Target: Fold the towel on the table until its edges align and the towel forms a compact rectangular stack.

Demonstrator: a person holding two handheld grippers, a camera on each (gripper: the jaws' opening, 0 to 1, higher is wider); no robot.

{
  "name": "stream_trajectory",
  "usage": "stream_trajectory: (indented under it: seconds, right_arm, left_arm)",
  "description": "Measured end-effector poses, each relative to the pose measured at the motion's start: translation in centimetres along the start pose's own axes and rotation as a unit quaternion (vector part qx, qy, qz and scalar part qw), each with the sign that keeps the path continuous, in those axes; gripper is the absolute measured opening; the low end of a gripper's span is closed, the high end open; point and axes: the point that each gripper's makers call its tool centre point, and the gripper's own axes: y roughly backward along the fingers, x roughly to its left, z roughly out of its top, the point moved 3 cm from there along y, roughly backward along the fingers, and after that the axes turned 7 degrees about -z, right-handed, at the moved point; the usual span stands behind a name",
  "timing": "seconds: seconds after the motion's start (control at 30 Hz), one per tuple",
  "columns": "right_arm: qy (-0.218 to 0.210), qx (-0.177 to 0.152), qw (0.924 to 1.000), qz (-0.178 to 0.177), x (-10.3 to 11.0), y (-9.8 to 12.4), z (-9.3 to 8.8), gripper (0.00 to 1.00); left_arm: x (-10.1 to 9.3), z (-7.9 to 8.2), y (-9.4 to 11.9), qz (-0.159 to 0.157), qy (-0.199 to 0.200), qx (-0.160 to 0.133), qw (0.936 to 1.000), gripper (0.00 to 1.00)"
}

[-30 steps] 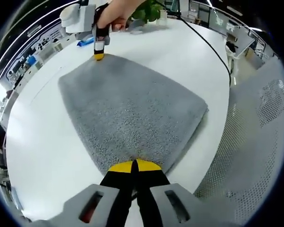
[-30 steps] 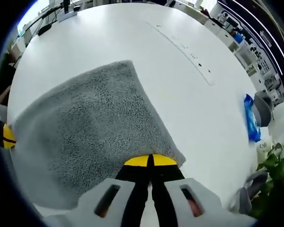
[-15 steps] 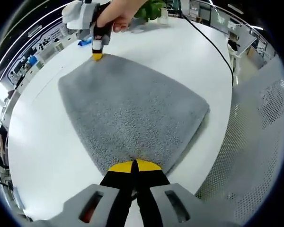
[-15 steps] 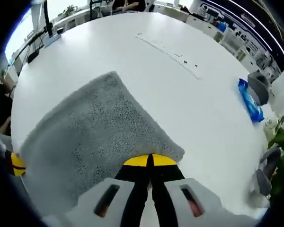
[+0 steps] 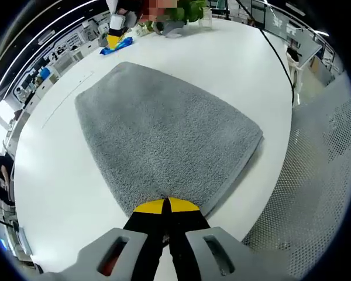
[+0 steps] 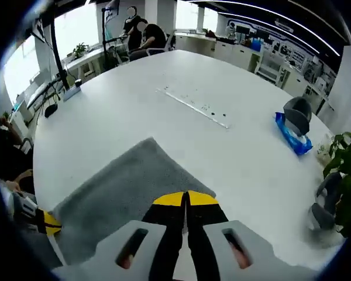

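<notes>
Grey towel point(image 5: 164, 132) lying folded flat on the white table point(image 5: 58, 187) | left tool point(image 5: 164, 206) clenched at its near corner, pinching or just touching – unclear | right tool point(image 6: 186, 199) clenched, hovering over the far corner | looking soft, thick, floppy, light; best gripped at corners through all layers.

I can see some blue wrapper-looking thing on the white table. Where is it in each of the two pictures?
Left gripper view: the blue packet lies near the top left, past the grey towel's far corner.
Right gripper view: the blue packet lies at the right, beside a dark grey object.
Shared landmark: the potted plant.
</notes>
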Motion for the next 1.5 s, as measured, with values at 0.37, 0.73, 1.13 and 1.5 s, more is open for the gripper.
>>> stream_trajectory:
  seconds: [0.37,0.73,1.13,1.5]
  right_arm:
    - [0.07,-0.071,0.995,-0.005,4.5,8.0,-2.1,0.0]
    - [0.046,-0.085,0.994,0.051,11.8,12.2,-8.2,0.01]
    - [-0.01,-0.077,0.9931,0.088,16.4,13.0,-13.7,0.06]
    - [0.022,-0.059,0.9921,0.108,17.4,11.8,-14.5,0.22]
  left_arm:
    - [0.3,-0.2,0.1,-0.029,0.033,-0.019,0.9988,0.01]
    - [0.1,-0.3,0.2,-0.044,-0.004,-0.041,0.9982,0.01]
    - [0.0,-0.1,0.1,-0.027,-0.024,-0.043,0.9984,0.01]
    - [0.1,-0.1,0.1,-0.029,-0.044,-0.044,0.9976,0.01]
